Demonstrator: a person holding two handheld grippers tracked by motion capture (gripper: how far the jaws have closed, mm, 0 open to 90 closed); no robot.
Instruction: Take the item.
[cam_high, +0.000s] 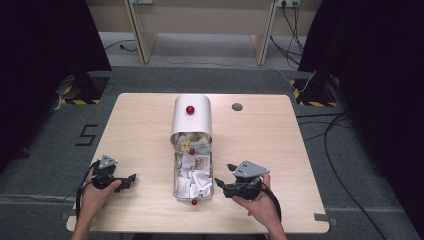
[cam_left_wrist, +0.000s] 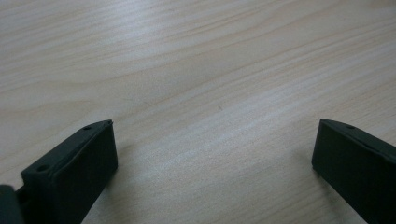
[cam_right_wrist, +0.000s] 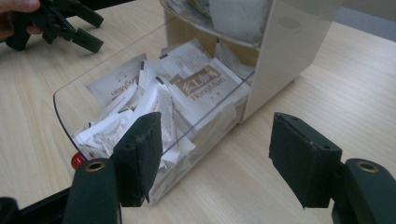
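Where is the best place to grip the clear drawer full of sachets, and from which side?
Probably the small red knob on the front of the clear drawer, from the person's side. The walls look smooth and curved, and the right gripper stands open beside it.

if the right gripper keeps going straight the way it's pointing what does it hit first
Most likely the clear box of paper packets lying on its side. The right gripper has open jaws aimed at its see-through side wall, near where the white cover begins. Depth is hard to judge, but nothing lies between.
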